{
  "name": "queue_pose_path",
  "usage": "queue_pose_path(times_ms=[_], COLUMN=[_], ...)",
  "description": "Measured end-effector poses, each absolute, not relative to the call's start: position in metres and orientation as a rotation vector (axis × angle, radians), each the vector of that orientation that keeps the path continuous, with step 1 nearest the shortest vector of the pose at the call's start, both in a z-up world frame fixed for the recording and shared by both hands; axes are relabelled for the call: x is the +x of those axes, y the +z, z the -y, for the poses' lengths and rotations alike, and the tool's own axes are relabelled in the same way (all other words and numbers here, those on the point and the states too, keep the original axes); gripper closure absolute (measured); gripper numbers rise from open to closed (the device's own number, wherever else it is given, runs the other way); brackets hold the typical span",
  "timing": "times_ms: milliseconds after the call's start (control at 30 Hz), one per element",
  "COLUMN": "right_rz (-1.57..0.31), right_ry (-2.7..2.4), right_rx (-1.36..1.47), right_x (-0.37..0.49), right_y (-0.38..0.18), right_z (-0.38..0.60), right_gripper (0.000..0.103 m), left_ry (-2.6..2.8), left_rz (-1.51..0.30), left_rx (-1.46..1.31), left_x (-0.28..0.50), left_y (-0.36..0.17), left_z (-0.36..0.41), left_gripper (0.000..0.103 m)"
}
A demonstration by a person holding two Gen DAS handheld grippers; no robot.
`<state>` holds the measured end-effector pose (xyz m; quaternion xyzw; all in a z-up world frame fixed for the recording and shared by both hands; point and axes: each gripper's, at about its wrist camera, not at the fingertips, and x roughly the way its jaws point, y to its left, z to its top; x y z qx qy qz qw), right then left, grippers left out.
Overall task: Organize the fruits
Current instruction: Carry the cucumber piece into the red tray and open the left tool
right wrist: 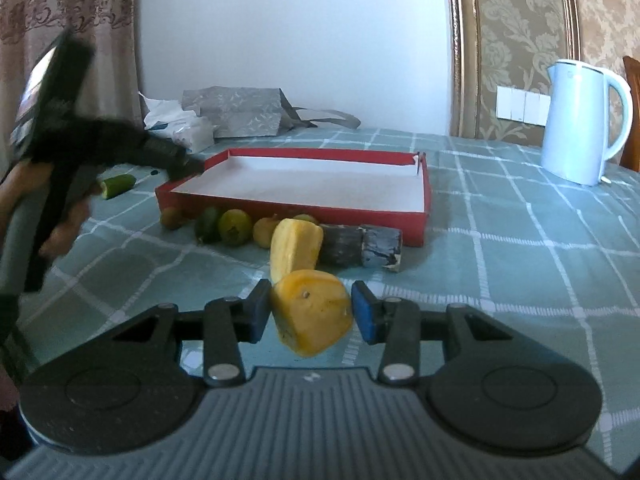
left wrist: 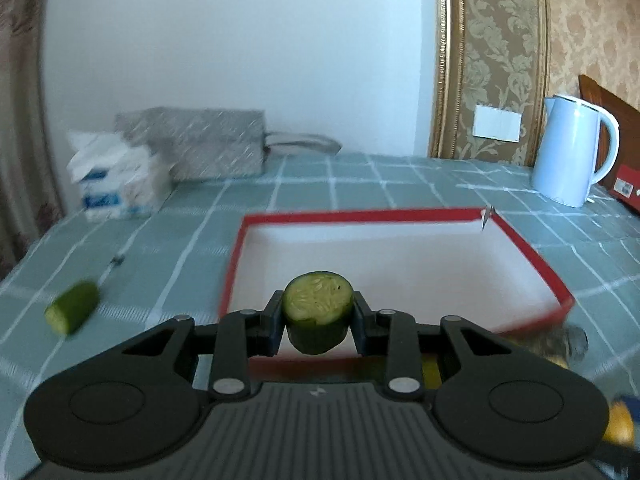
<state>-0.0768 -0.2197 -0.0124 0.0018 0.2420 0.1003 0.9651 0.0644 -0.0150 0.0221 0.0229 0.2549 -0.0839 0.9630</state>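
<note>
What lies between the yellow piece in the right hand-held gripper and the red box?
In the right wrist view: another yellow piece between the held yellow piece and the red box.

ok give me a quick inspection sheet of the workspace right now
surface: table under a green checked cloth
job's things: red box, white inside, nothing in it; cucumber piece held over its near edge; second cucumber piece on the cloth left of the box; yellow chunk held; another yellow chunk, small fruits and dark blocks along the box front
clutter: tissue pack, grey bag, white kettle
grippers: left tongs shut on cucumber; right tongs around the yellow chunk
cables: nothing seen
surroundings: white wall, patterned wallpaper, curtain
</note>
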Motion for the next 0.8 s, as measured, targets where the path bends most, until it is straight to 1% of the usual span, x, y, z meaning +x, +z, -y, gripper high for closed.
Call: queue_pose_path(times_ms=[133, 367, 633, 667, 700, 767, 800], right_rz=[-0.483, -0.471, -0.47, -0.473, -0.474, -0.472, -0.473], right_ry=[0.192, 0.184, 0.184, 0.185, 0.186, 0.186, 0.183], right_rx=[0.013, 0.027, 0.052, 0.056, 0.065, 0.071, 0.066], right_x=[-0.073, -0.063, -0.052, -0.052, -0.052, -0.052, -0.052], right_y=[-0.012, -0.014, -0.016, -0.017, -0.017, -0.017, -0.017], right_z=[0.223, 0.228, 0.232, 0.232, 0.233, 0.234, 0.234], right_gripper=[0.062, 0.062, 0.062, 0.062, 0.062, 0.062, 0.062], left_ry=[-0.156, -0.164, -0.141, -0.135, -0.124, -0.107, -0.106], left_rz=[-0.565, -0.71, -0.68, -0.674, -0.67, -0.659, -0.65], left_rx=[0.07, 0.044, 0.089, 0.097, 0.103, 0.11, 0.1], left_x=[0.108, 0.166, 0.174, 0.173, 0.175, 0.174, 0.172], left_y=[0.017, -0.012, -0.017, -0.018, -0.018, -0.018, -0.017], left_z=[0.035, 0.051, 0.06, 0.061, 0.061, 0.06, 0.058], left_gripper=[0.07, 0.07, 0.07, 0.066, 0.059, 0.048, 0.044])
